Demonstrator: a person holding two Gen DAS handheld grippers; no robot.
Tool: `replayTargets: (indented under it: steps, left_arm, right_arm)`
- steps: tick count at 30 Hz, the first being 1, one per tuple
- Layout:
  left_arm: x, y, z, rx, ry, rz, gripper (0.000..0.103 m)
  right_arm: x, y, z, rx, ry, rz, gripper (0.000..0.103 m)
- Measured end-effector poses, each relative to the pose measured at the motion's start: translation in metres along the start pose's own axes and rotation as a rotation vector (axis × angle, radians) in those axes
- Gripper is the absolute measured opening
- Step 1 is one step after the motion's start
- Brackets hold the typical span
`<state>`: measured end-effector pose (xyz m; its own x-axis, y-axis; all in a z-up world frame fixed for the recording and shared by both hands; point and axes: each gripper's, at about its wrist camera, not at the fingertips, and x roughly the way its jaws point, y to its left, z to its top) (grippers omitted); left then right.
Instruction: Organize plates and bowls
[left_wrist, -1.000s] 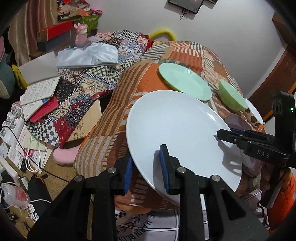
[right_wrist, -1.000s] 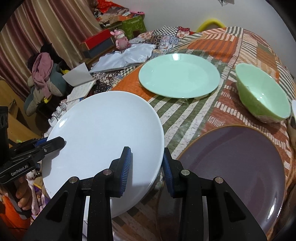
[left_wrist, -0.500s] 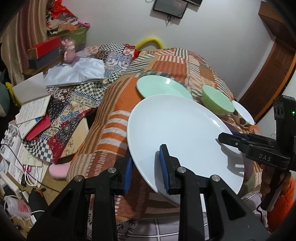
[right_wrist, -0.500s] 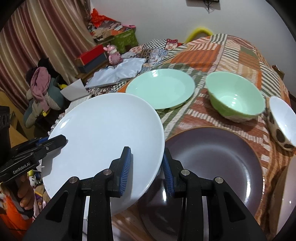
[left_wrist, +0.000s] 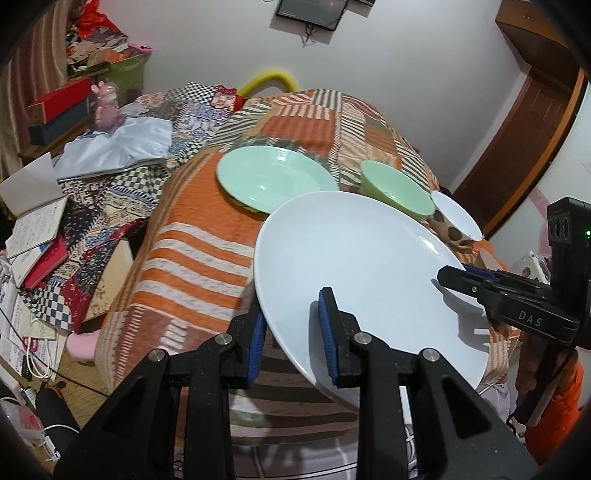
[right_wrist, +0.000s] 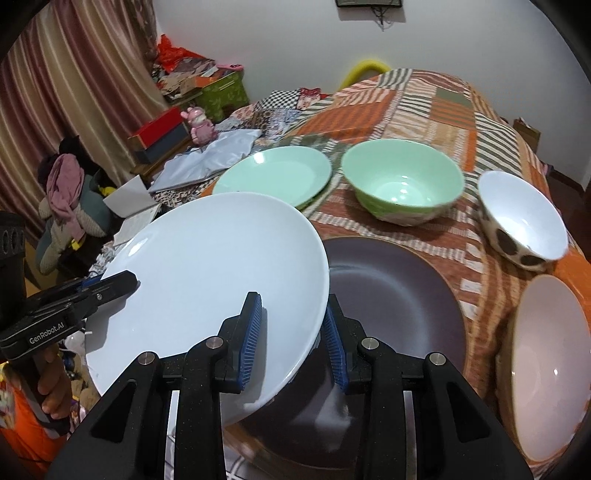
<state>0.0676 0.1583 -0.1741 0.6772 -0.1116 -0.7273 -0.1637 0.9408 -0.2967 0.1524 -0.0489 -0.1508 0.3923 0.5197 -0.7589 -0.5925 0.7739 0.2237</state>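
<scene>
1. While you are carrying the white plate (right_wrist: 207, 273) off the desk (left_wrist: 207, 236), both grippers are clamping its rim: the left gripper (left_wrist: 291, 332) is pinching the near-left edge, and the right gripper (right_wrist: 291, 332) is pinching the opposite edge, fingers closed on the plate on each side.
2. You are holding the white plate tilted and clear of the cloth, partly overlapping the dark plate (right_wrist: 391, 295), which is lying flat just beside and below the white plate's right edge.
3. You are working with the dark plate on the right-hand side of the white plate, so the right hand is nearer to it; that sideways offset looks like what the coming move depends on.
4. Beyond the white plate, the mint plate (right_wrist: 277, 175), green bowl (right_wrist: 402, 184) and spotted bowl (right_wrist: 524, 221) are sitting apart from one another, with a pink bowl (right_wrist: 546, 365) at the far right.
</scene>
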Motion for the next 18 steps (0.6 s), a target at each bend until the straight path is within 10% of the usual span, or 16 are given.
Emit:
replayTargets:
  steps: [18]
  left_arm:
    - [0.024, -0.037, 0.002, 0.048, 0.041, -0.051, 0.026]
  right_arm:
    - [-0.021, -0.034, -0.021, 0.083, -0.018, -0.044, 0.031]
